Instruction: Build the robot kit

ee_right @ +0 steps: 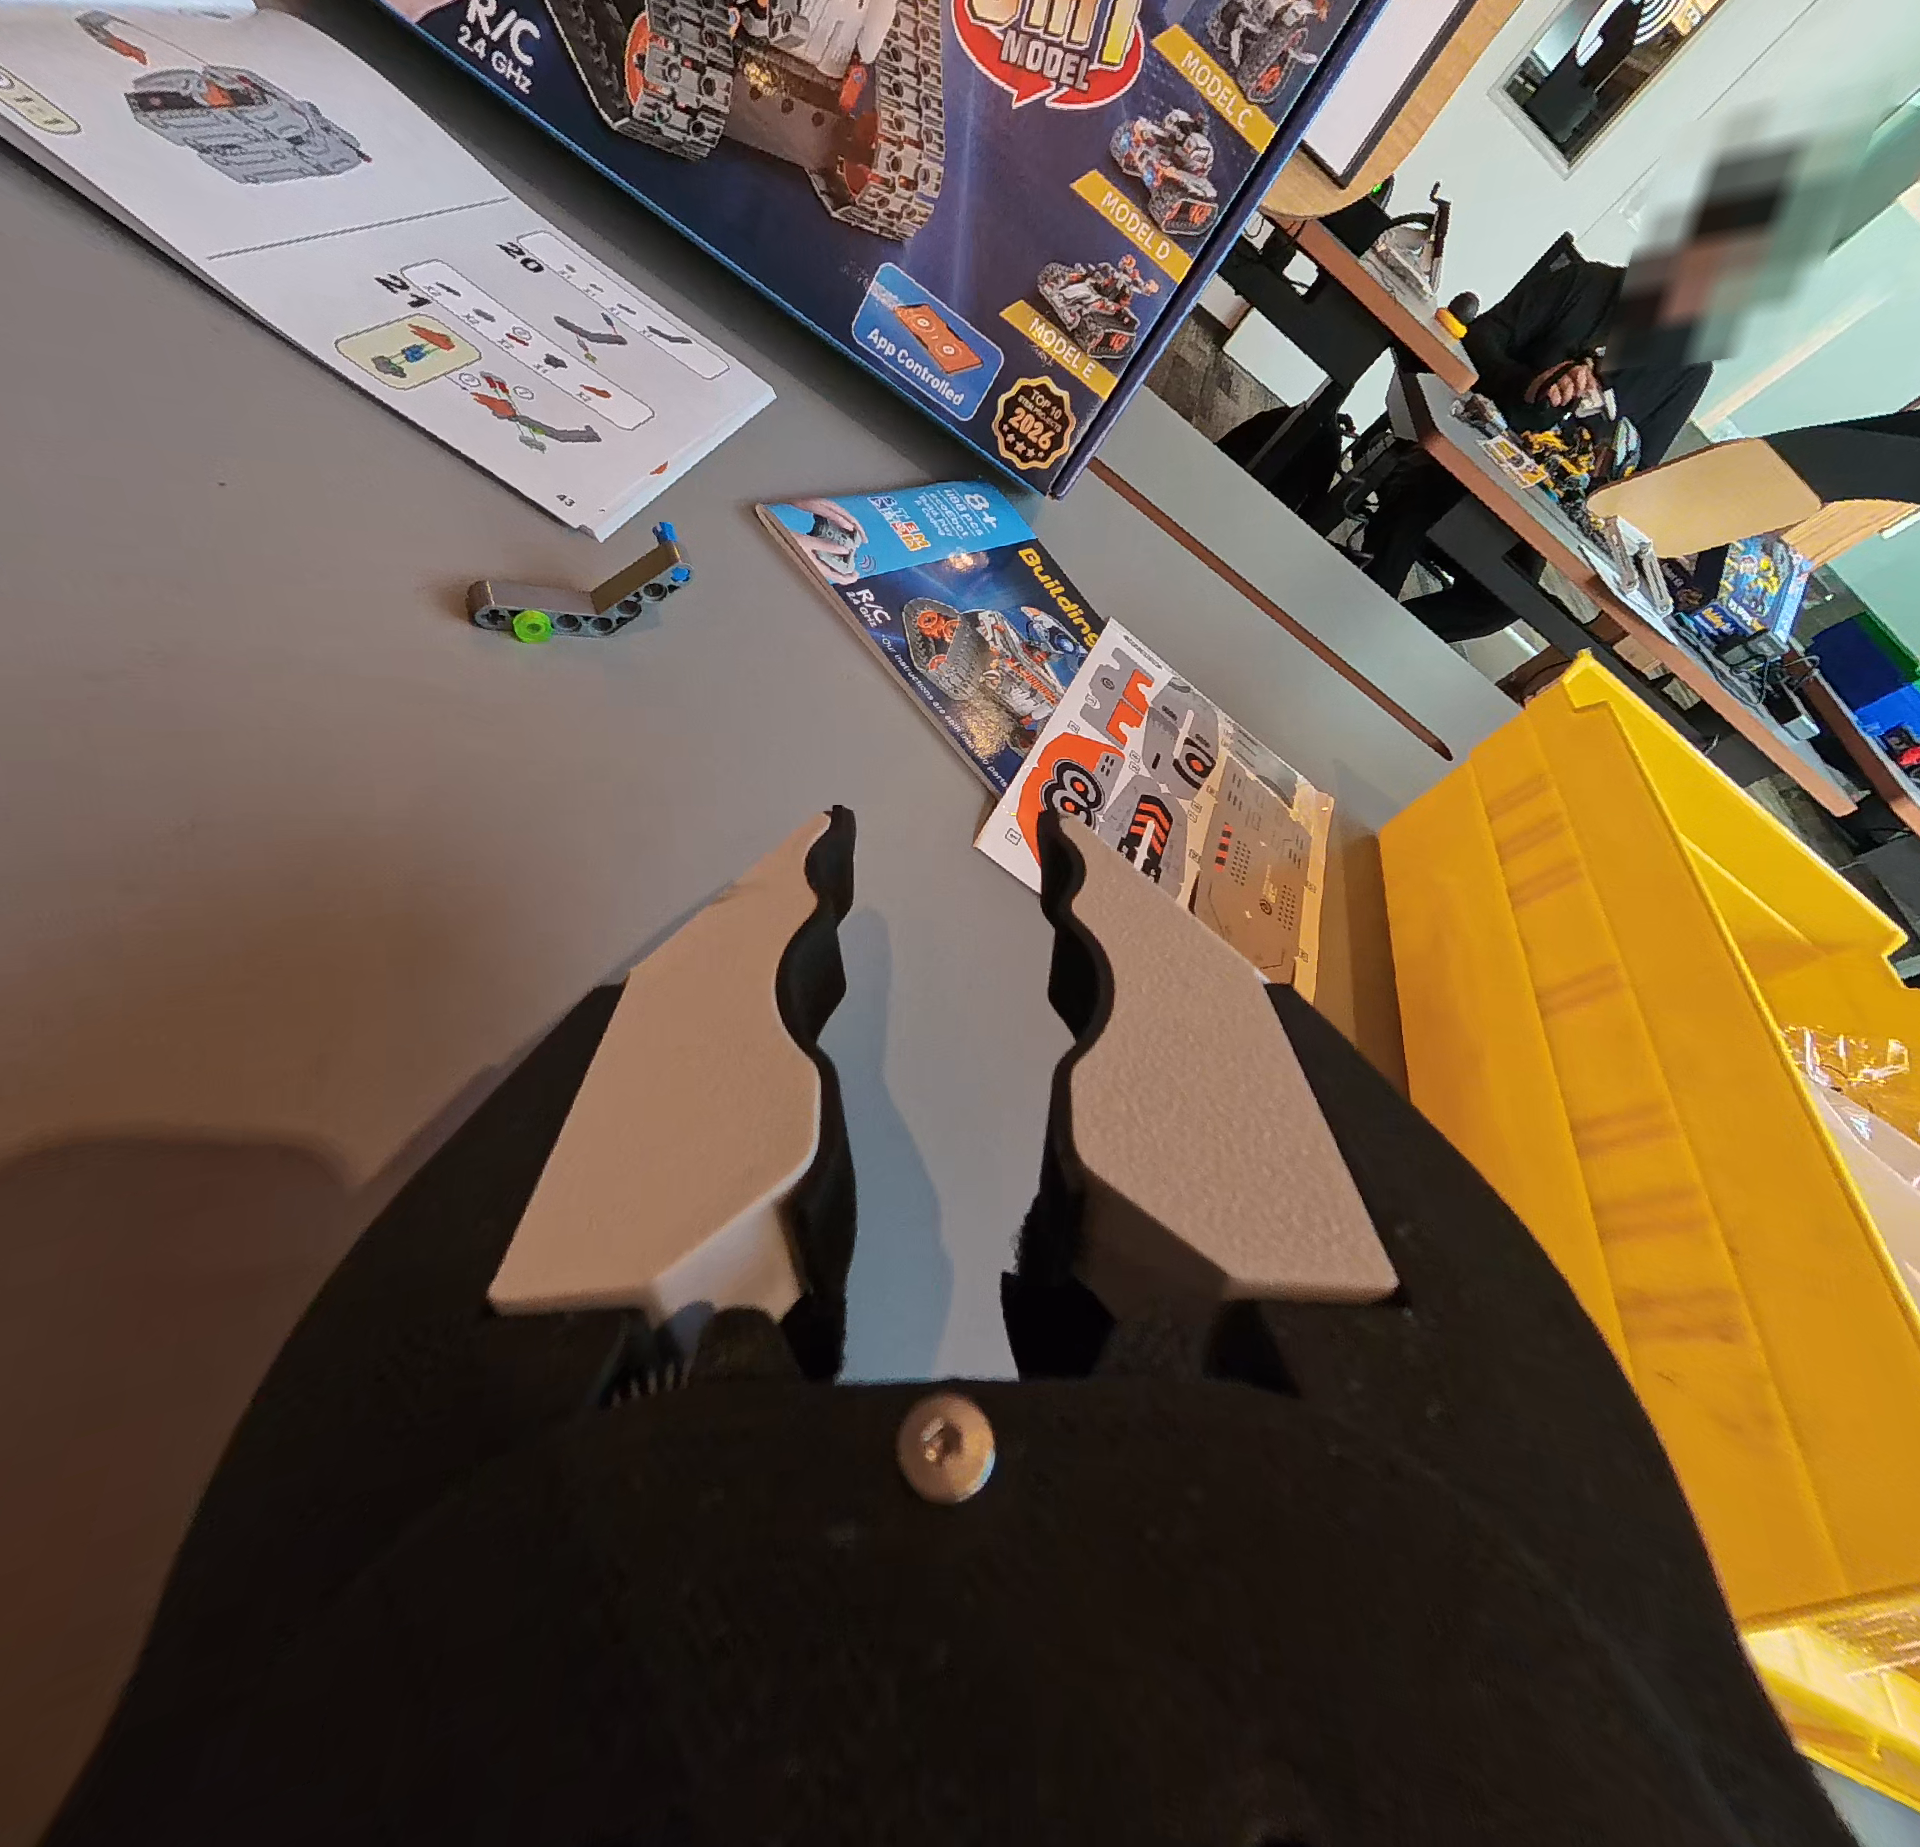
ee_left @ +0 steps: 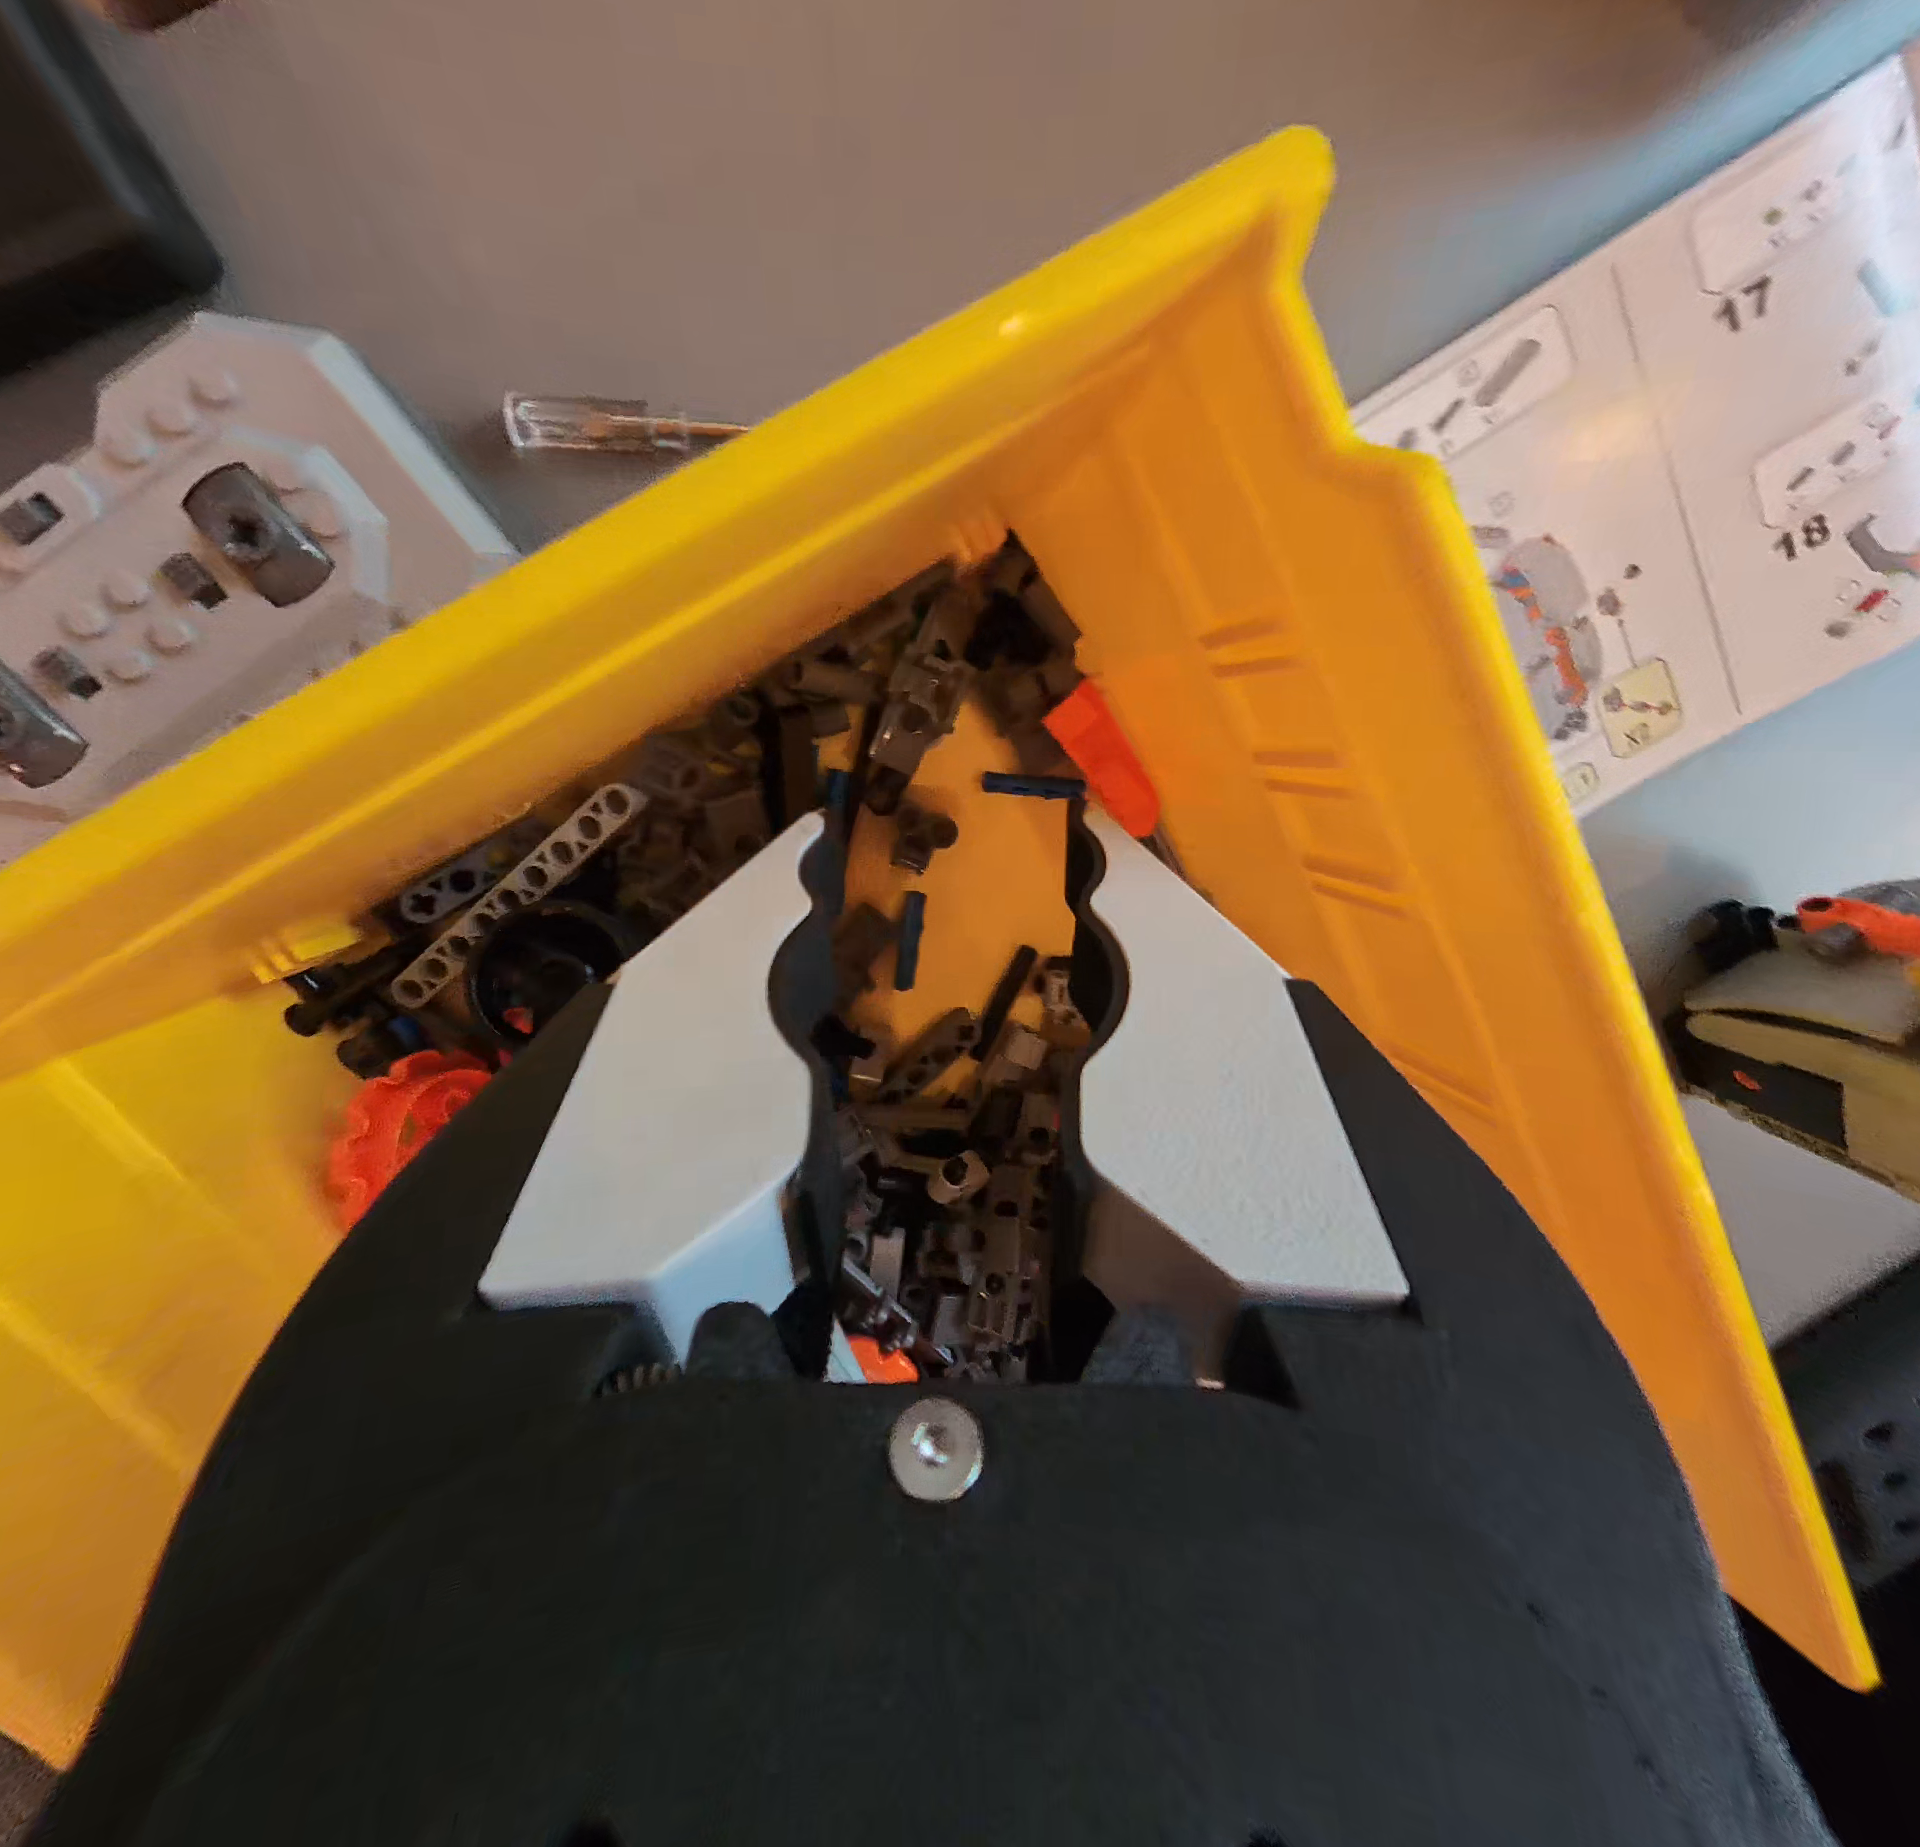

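In the left wrist view my left gripper point(ee_left: 951, 821) is open and hangs inside a yellow plastic bin point(ee_left: 1195, 426), just above a heap of small grey and black building pieces point(ee_left: 935, 1101). A thin black pin point(ee_left: 1031, 783) lies near the fingertips, an orange piece point(ee_left: 1103, 758) to their right and an orange gear point(ee_left: 400, 1122) at the left. It holds nothing. In the right wrist view my right gripper point(ee_right: 943, 829) is open and empty above the grey table point(ee_right: 312, 810). A small grey angled beam assembly point(ee_right: 582, 602) with a green and blue pins lies ahead to its left.
A second yellow bin point(ee_right: 1621, 1122) stands right of the right gripper. An open instruction booklet point(ee_right: 364, 270), a blue box point(ee_right: 883, 135), a small booklet point(ee_right: 956, 623) and a sticker sheet point(ee_right: 1174, 810) lie ahead. A white tray point(ee_left: 187, 550), a screwdriver point(ee_left: 613, 421) and a partly built model point(ee_left: 1808, 1018) surround the left bin. A person sits at a far table point(ee_right: 1558, 363). The left gripper's tips are roughly 60 centimetres from the right gripper's. The right gripper is farther from the orange piece point(ee_left: 1103, 758), some 55 centimetres, than the left, some 4 centimetres. From my left tips it is roughly 4 centimetres to the thin black pin point(ee_left: 1031, 783); from my right, 55 centimetres.
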`<state>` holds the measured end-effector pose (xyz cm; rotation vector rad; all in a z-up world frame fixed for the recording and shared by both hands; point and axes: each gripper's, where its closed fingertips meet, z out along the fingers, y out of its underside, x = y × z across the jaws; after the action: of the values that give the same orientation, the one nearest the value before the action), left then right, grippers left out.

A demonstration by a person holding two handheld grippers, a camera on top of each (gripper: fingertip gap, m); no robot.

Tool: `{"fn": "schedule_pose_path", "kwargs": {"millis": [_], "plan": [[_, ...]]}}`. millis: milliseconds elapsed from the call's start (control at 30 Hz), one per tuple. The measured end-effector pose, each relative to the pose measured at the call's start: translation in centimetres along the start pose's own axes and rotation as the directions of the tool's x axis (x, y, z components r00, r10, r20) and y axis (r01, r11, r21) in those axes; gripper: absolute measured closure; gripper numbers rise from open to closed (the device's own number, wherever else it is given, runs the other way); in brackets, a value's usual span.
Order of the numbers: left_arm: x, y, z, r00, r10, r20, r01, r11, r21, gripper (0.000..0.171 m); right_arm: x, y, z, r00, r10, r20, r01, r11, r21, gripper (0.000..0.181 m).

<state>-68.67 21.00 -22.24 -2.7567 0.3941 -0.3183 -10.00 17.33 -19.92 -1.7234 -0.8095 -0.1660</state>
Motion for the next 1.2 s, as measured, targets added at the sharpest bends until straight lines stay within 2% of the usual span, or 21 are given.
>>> {"fn": "schedule_pose_path", "kwargs": {"millis": [133,267,333,400,533,600,767,933,1100,1200], "plan": [[-1.7,0.0,0.4,0.999,-0.028,0.044,0.028,1.000,0.005,0.133,0.0,0.0,0.0,1.000,-0.004,-0.003,0.004,1.000,0.000,0.146],[-4.3,1.4,0.9,0.984,-0.010,0.179,0.024,0.996,-0.080,0.133,0.0,0.0,0.0,1.000,-0.006,-0.001,0.006,1.000,-0.003,0.145],[-5.0,1.9,1.1,0.977,0.006,0.214,0.018,0.994,-0.109,0.141,-0.1,0.1,0.0,1.000,-0.008,0.000,0.008,1.000,-0.005,0.145],[-4.6,1.4,1.0,0.979,0.019,0.201,-0.001,0.996,-0.092,0.148,-0.1,0.1,0.0,1.000,-0.010,0.001,0.010,1.000,-0.005,0.146],[-2.1,-1.5,0.3,0.993,0.061,0.100,-0.069,0.994,0.083,0.170,-0.1,0.0,0.0,1.000,-0.009,0.000,0.009,1.000,-0.004,0.146],[-1.1,-2.1,0.6,0.997,0.064,0.037,-0.069,0.990,0.125,0.171,0.0,0.0,0.0,1.000,-0.006,0.000,0.006,1.000,0.000,0.146],[-1.2,-0.6,2.4,0.999,0.012,-0.036,-0.009,0.998,0.070,0.171,0.1,-0.3,-0.2,1.000,0.004,-0.002,-0.004,1.000,0.017,0.146],[-2.5,-0.6,2.4,1.000,0.005,0.028,-0.007,0.997,0.074,0.171,0.0,-0.4,-0.3,1.000,0.003,0.003,-0.003,1.000,0.023,0.146],[-2.5,-0.3,2.8,1.000,0.003,0.025,-0.004,0.999,0.046,0.171,-0.1,-0.4,-0.3,1.000,-0.002,0.002,0.002,1.000,0.022,0.145],[-3.5,-0.1,2.7,0.994,0.029,0.108,-0.032,0.999,0.028,0.166,-0.1,-0.3,-0.3,1.000,-0.002,0.005,0.002,1.000,0.019,0.146]]}}
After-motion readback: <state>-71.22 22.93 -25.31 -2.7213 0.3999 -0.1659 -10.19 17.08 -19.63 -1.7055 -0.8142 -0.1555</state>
